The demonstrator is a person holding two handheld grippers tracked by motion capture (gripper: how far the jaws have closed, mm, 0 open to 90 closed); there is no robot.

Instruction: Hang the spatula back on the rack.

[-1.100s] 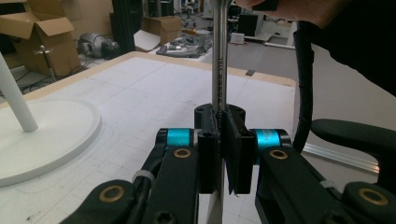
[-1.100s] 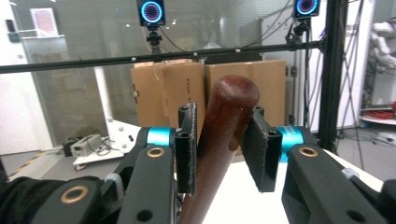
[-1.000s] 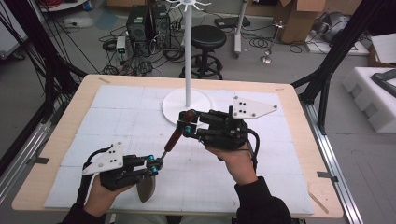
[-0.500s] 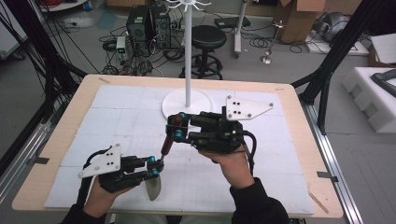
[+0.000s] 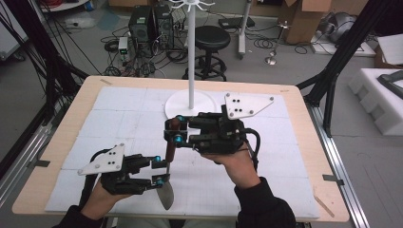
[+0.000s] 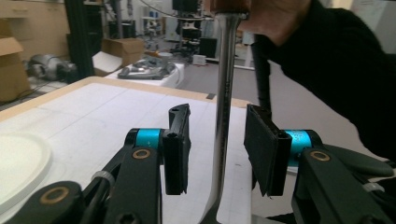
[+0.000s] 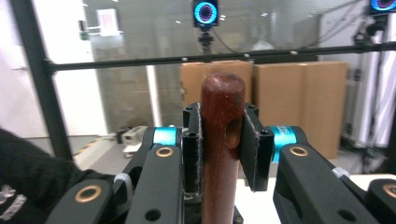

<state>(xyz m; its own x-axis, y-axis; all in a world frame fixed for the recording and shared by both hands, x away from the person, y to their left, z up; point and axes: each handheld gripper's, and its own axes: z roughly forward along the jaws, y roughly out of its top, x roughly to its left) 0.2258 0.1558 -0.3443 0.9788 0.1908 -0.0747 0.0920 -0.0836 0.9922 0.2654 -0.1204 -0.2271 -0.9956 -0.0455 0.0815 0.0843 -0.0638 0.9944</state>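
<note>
Spatula stands near-upright over the tabletop's near edge, wooden handle up, blade down. Right gripper jaws clamp the handle. Left gripper jaws, just opening, flank the metal shank without contact.

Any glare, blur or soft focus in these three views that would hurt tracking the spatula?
High view: even light, soft overall, spatula blade dim at the table edge. Left gripper view: bright streak of glare down the metal shaft, which stands between the left gripper pads; background soft. Right gripper view: wooden handle sharp in the right gripper; boxes behind blurred, windows bright.
</note>
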